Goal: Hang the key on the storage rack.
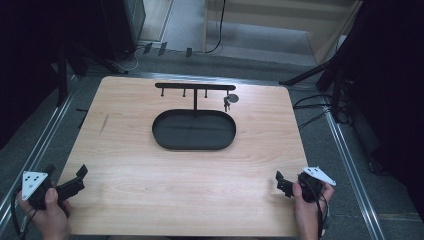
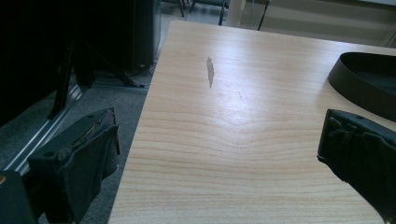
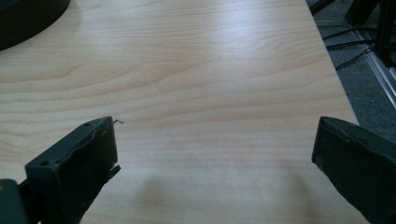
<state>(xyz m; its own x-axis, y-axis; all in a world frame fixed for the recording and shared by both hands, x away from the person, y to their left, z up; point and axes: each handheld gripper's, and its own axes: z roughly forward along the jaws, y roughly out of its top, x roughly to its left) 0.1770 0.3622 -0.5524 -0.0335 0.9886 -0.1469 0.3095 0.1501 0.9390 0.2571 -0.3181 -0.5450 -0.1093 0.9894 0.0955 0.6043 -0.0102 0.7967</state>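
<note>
A: Where are the grippers?

B: The left gripper rests at the table's near left corner, jaws spread wide and empty. The right gripper sits at the near right corner, jaws likewise apart, holding nothing.

A: And the keys?

B: The keys hang from the right end of a black rack (standing in an oval tray), well apart from both grippers. No readable writing anywhere.

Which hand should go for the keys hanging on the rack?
Right. The keys hang from the rack's right end, on the right tongs' side; the left tongs would have to cross over the tray. Both are open and empty.
</note>
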